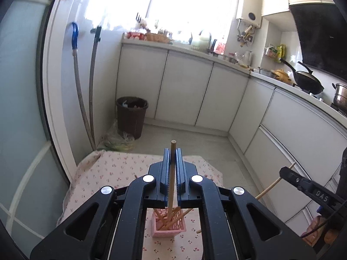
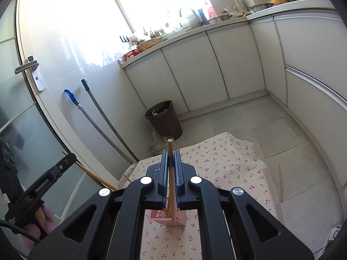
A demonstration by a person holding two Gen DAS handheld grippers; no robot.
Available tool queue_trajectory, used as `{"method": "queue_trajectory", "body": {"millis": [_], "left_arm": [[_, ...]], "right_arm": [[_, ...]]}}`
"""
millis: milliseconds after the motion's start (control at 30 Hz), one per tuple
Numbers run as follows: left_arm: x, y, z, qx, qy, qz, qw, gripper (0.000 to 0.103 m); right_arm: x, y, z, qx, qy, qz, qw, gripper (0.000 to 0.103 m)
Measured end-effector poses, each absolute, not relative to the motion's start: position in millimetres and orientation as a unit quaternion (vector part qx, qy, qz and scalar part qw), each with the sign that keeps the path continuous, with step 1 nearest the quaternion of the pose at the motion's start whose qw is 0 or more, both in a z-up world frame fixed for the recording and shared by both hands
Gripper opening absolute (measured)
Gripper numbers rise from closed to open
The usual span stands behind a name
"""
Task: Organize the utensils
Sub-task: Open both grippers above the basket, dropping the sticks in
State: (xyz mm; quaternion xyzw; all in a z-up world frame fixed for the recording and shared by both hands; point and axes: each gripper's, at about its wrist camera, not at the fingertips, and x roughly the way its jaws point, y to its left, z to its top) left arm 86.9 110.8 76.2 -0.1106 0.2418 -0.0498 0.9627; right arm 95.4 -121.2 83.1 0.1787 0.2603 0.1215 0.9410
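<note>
My left gripper point(image 1: 172, 151) is shut on a wooden chopstick point(image 1: 172, 169) that stands upright between its blue pads, its top poking above the fingertips. My right gripper point(image 2: 171, 151) is likewise shut on another wooden chopstick point(image 2: 171, 173). Below both, a pink perforated holder point(image 1: 169, 225) point(image 2: 168, 216) stands on the cherry-print cloth point(image 1: 112, 169) point(image 2: 227, 158) with several chopsticks leaning in it. The right gripper point(image 1: 288, 174) shows at the right edge of the left wrist view with its chopstick point(image 1: 271, 187). The left gripper point(image 2: 69, 158) shows at the left of the right wrist view.
A brown waste bin point(image 1: 131, 114) point(image 2: 164, 119) stands on the tiled floor by white cabinets point(image 1: 184, 91). Two mop handles point(image 1: 86, 99) lean on the wall. A loose chopstick point(image 2: 280, 182) lies on the floor right of the cloth. A person's gloved hand point(image 2: 46, 216) holds the left gripper.
</note>
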Motion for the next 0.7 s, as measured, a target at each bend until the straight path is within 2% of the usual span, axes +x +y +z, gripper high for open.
{"method": "queue_trajectory", "body": {"millis": [100,200,333,700], "left_arm": [[104,130,49,-0.154,0.285,-0.029,0.946,0.007],[96,151,43,-0.185,0.286,-0.001,0.94,0.013],[79,167,56,-0.208,0.262,0.013,0.942,0.029],[88,175,53,-0.236,0.276,-0.003,0.932,0.035]], "right_arm": [[101,-115,81,0.179,0.258,0.121,0.942,0.005],[104,-110,82,0.182,0.253,0.124,0.942,0.005],[108,-101,82,0.181,0.249,0.123,0.943,0.005],[119,-73,73,0.147,0.247,0.102,0.952,0.005]]}}
